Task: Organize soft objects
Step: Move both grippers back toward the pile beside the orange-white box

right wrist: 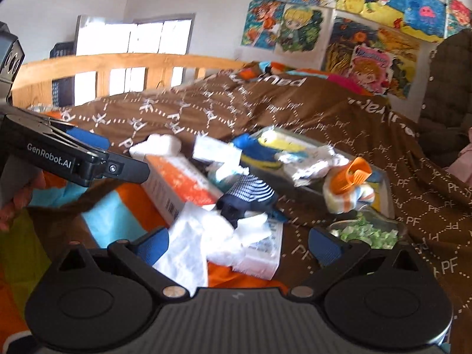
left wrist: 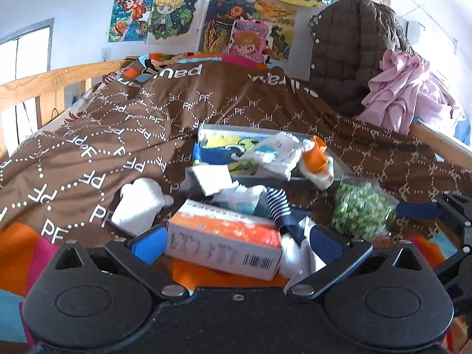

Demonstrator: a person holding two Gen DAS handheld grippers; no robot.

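A pile of soft things lies on the brown bed cover (left wrist: 118, 135). A navy striped sock (left wrist: 278, 203) (right wrist: 247, 194) lies in the middle, by white cloths (right wrist: 200, 236) and an orange-and-white box (left wrist: 224, 242) (right wrist: 180, 183). A shallow tray (left wrist: 265, 177) (right wrist: 386, 191) holds a blue-yellow cloth (left wrist: 224, 150), white socks (left wrist: 277, 153) and an orange-cuffed sock (left wrist: 317, 159) (right wrist: 351, 183). My left gripper (left wrist: 236, 243) is open around the box, not gripping. My right gripper (right wrist: 239, 244) is open over the white cloths. The left gripper also shows in the right wrist view (right wrist: 88, 159).
A bag of green bits (left wrist: 362, 209) (right wrist: 368, 233) lies right of the pile. A white plush (left wrist: 141, 206) lies left. A wooden bed rail (left wrist: 59, 82) runs behind. A brown quilted jacket (left wrist: 354, 53) and pink cloth (left wrist: 407, 94) hang at the right.
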